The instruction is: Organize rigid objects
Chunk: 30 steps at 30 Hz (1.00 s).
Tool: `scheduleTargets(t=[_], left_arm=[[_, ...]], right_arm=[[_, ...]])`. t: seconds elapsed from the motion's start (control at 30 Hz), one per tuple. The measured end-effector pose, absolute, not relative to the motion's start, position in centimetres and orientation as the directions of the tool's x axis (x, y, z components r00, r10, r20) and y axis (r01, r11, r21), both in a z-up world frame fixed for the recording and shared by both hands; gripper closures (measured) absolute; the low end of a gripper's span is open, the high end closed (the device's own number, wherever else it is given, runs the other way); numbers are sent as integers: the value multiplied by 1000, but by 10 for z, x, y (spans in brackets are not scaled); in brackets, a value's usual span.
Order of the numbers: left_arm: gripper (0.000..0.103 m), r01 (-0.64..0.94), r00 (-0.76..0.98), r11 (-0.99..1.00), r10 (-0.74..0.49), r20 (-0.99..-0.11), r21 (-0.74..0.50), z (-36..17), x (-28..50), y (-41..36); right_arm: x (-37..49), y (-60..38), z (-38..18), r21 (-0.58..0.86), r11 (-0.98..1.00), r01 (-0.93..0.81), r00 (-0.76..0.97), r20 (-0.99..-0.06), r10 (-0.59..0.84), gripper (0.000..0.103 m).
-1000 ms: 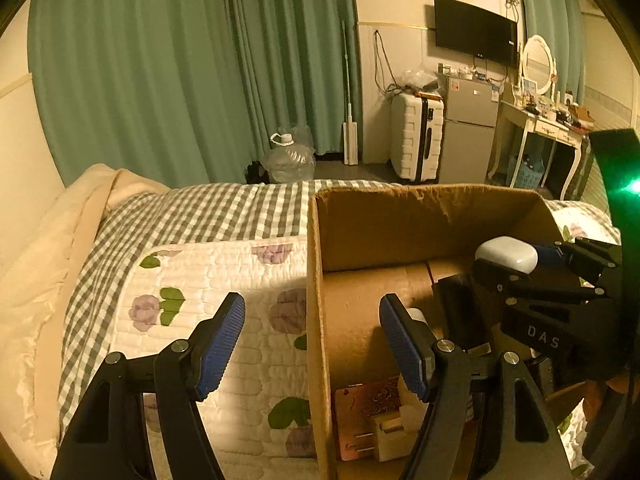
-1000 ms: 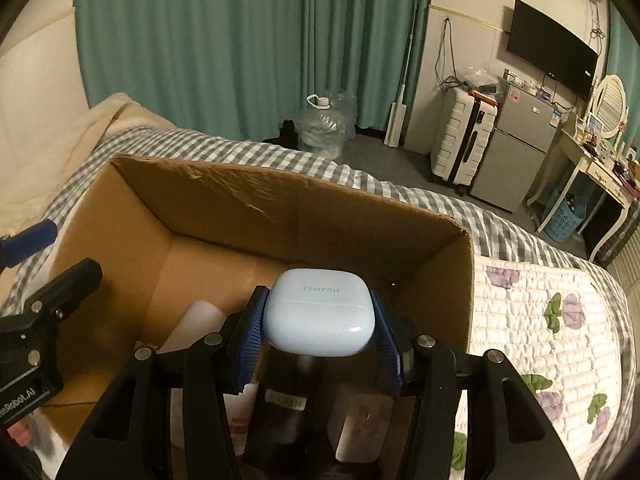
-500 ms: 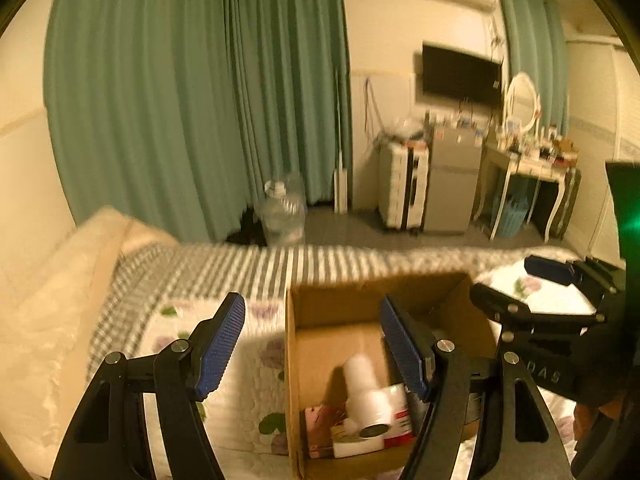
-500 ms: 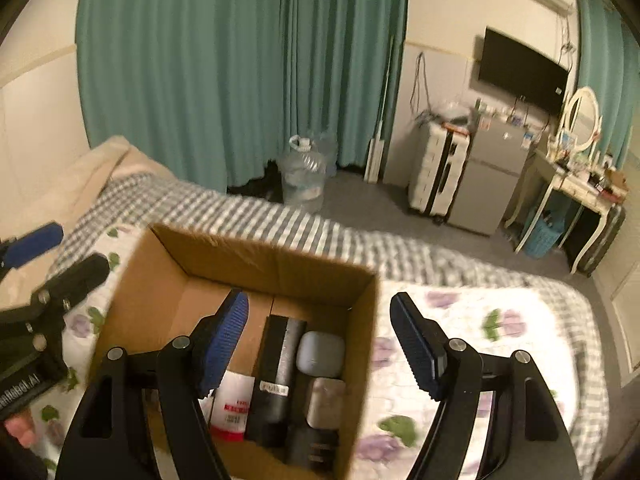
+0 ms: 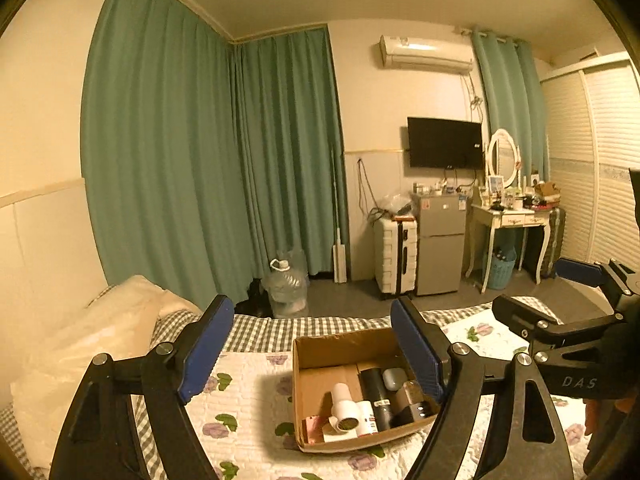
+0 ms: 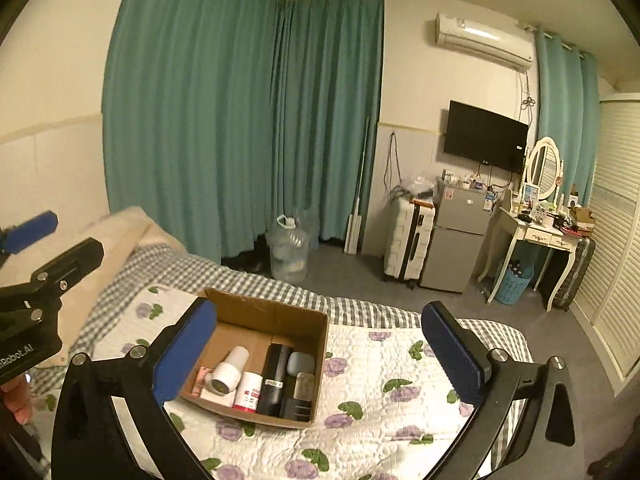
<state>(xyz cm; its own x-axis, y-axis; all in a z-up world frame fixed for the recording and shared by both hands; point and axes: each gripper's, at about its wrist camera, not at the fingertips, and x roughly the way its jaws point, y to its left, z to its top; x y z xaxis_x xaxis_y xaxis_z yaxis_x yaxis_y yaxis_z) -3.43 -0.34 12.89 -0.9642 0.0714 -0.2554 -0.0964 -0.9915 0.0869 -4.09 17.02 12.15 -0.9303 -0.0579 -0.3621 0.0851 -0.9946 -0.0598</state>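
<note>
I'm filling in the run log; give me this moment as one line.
left gripper: open, empty | right gripper: open, empty | earbud case: in cardboard box beside black cylinder | both raised above bed

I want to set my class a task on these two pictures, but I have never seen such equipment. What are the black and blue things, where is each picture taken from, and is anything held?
There is no robot: a person holds a two-fingered tool in each hand, with a wide-angle camera on each looking along its fingers. One picture comes from the left tool, the other from the right tool. The blue strips are the finger pads. Both tools are open and hold nothing. Below them, on a bed with a flowered quilt, stands an open cardboard box. Inside lie a pale earbud case, a black cylinder, a white bottle and other small items.
</note>
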Motion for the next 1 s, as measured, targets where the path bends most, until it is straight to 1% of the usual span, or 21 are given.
scheduleTargets(t=[0.17,0.37,0.5,0.6,0.7,0.8,1.0], left_arm=[[19,-95,-961,-992,70,-267,82,106,-22,-3],[19,-82,-956,-994,59,-287,67,66,-21,-1],[19,-70,-950,-997,53,-306,45,36,-24,-6],[19,-59,-946,-997,42,-323,46,20,-29,-8],[19,-56,-943,-995,28,-330,77,11,-33,-1],[19,-55,-942,-994,20,-336,95,6,-37,2],[19,-54,-928,-996,23,-373,74,0,-40,-8]], right_arm=[[-16,176,107,-24,-997,79,-941,-332,-67,0],[-23,177,64,-23,-998,61,-944,-326,-51,0],[-35,180,25,3,-998,65,-929,-366,-62,0],[-44,180,2,-13,-999,52,-917,-397,-43,0],[-50,178,-9,-25,-999,43,-910,-413,-29,0],[-51,175,-13,-48,-998,37,-913,-407,-14,0],[-51,170,-17,-68,-997,44,-909,-416,-11,0]])
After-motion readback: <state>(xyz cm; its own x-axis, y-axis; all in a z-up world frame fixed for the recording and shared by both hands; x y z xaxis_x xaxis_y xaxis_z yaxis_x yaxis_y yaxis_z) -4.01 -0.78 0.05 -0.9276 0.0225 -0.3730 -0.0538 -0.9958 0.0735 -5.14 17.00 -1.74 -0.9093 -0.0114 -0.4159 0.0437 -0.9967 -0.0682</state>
